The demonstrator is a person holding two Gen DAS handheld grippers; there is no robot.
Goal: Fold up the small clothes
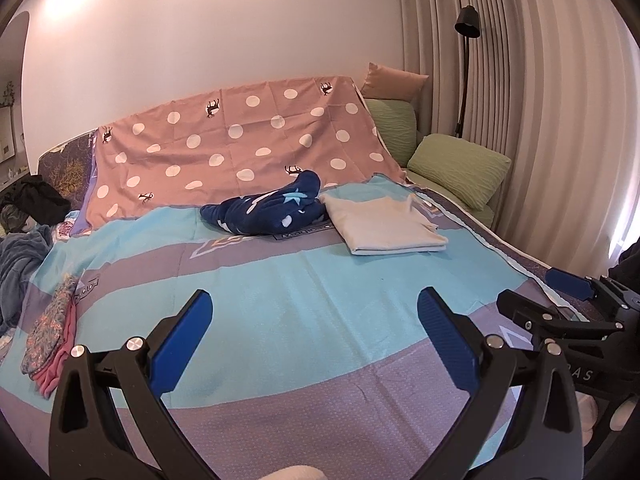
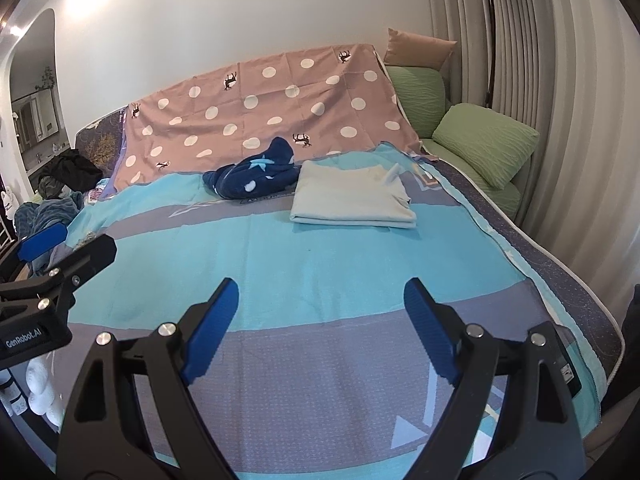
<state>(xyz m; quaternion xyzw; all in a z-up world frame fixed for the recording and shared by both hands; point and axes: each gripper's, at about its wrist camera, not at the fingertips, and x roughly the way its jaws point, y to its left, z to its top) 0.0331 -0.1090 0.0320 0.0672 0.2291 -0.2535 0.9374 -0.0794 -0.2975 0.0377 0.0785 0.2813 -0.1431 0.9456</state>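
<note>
My left gripper (image 1: 314, 300) is spread wide, its blue pads far apart with nothing between them, hovering above the turquoise and grey bed cover (image 1: 280, 280). My right gripper (image 2: 320, 292) is just as wide, empty too, and touches no cloth. Each one shows at the edge of the other's view, side by side over the near part of the bed.

The clothes lie well ahead of me, near the far side of the cover. A pale folded garment (image 2: 352, 200) sits flat and squared off, and just beside it on the left is a crumpled navy piece with light stars (image 2: 252, 176); the two seem to touch at one corner, though I cannot be sure from here. A small floral and pink bundle (image 1: 50, 344) lies at the cover's left edge, close to my left gripper.
</note>
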